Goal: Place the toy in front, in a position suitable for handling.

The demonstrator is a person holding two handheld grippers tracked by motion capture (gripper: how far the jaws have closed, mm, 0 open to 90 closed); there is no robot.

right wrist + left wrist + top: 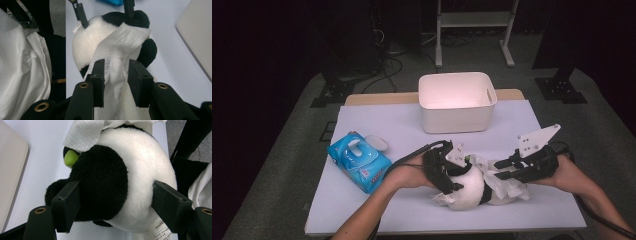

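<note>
A black-and-white plush toy (467, 187) lies at the front middle of the table. My left gripper (447, 172) is shut on it, and in the left gripper view both pads (67, 202) press into the plush toy (120, 177) from either side. A white tissue (507, 187) is draped over the toy's right end. My right gripper (116, 75) reaches in from the right with its jaws parted. The bunched tissue (117, 42) runs loosely between them, not pinched. A small green bit (70, 158) peeks out under the tissue (85, 135).
A white bin (457, 117) stands at the back middle of the pale table top (387, 120). A blue wipes pack (359, 162) lies at the left with a small white oval lid (376, 142) beside it. White fabric (22, 62) hangs close on the left of the right gripper view.
</note>
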